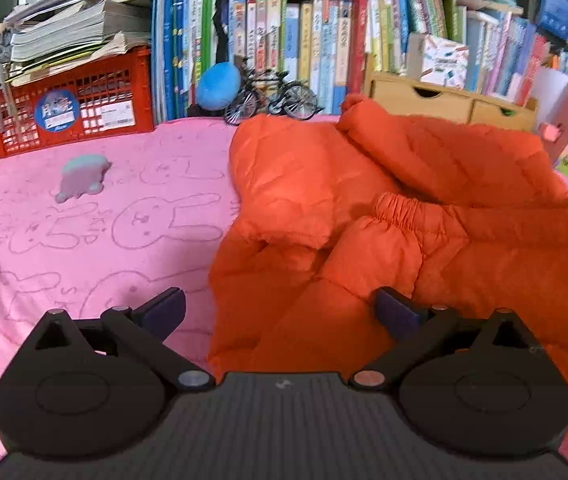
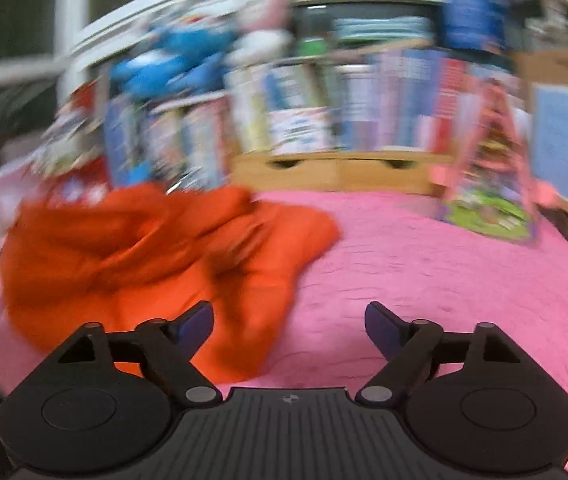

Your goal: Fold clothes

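Orange jacket (image 1: 383,208) lies just ahead of the wide-open, empty left gripper (image 1: 280,312); the wide-open right gripper (image 2: 288,326) seems farther off.

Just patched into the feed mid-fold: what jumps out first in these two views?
The puffy bright orange quilted jacket dominates, heaped on the pink bunny-print blanket, its elastic cuff lying on top. Behind it runs a packed wall of colourful books, with a red plastic crate of papers at the left. Both the left gripper and right gripper have open, empty jaws.
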A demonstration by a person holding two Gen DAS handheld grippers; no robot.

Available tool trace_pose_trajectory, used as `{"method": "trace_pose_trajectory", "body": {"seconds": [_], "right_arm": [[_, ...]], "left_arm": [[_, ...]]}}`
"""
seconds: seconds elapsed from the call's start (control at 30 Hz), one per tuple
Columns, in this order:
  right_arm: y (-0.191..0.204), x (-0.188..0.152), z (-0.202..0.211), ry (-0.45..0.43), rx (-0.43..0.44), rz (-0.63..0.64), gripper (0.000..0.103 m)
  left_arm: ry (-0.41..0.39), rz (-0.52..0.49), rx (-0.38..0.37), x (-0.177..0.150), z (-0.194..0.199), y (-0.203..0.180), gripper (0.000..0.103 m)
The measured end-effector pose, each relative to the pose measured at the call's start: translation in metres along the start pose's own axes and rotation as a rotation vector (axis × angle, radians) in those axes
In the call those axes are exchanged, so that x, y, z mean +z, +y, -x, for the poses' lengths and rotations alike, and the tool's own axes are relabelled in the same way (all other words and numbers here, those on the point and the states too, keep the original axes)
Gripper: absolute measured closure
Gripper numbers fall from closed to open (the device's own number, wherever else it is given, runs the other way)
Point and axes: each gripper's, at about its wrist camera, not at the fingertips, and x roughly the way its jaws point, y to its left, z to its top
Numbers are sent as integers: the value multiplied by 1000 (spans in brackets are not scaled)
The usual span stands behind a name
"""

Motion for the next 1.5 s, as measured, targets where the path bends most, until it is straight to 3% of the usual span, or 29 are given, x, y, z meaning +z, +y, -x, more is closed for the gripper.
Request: {"method": "trace_pose_trajectory", "body": {"seconds": [0.07, 0.2, 0.37, 0.47, 0.5, 0.57, 0.63, 0.8, 0.87, 0.9, 0.97, 1.03, 1.13, 1.23, 1.3, 1.4, 1.43, 1.5], "right_arm": [[19, 1, -13, 0, 22, 107, 18], [50, 16, -46, -34, 115, 192, 12], [73, 33, -70, -39, 243, 231, 15], [78, 38, -77, -5, 350, 205, 29], [80, 39, -80, 12, 382, 195, 38], [82, 37, -82, 37, 404, 181, 47], [83, 33, -83, 71, 421, 167, 63], [80, 23, -81, 111, 393, 104, 75], [74, 21, -79, 113, 342, 60, 78], [69, 20, -78, 122, 306, 25, 80], [61, 18, -78, 136, 241, -38, 85], [56, 17, -73, 133, 187, -88, 89], [51, 18, -57, 86, 115, -141, 94], [44, 22, -36, 13, 17, -215, 97], [37, 17, -37, 26, 3, -230, 97], [27, 8, -39, 47, -14, -249, 96], [29, 4, -39, 51, 24, -238, 94], [43, -3, -35, 48, 39, -126, 91]], "left_arm": [[-18, 31, -102, 4, 8, 8, 0], [-70, 75, -257, 4, 25, 22, 0], [-37, 24, -281, -6, 25, 22, 0], [-19, 14, -321, -11, 22, 21, 0], [-13, 16, -342, -11, 20, 21, 0], [1, 19, -382, -11, 16, 22, 0], [14, 20, -418, -11, 12, 21, 0], [11, 8, -439, -12, 6, 12, 2], [-10, -6, -432, -12, 9, 7, 22], [-20, -16, -425, -12, 11, 4, 26], [-39, -41, -385, -12, 15, -2, 48], [-77, -38, -332, -11, 21, -3, 63], [-145, 62, -288, -8, 35, 8, 81], [-169, 173, -266, -5, 40, 24, 83], [-141, 179, -271, -6, 36, 29, 83], [-100, 159, -286, -12, 31, 28, 68], [-94, 142, -276, -15, 31, 24, 61], [-81, 113, -258, -19, 29, 18, 59]]}}
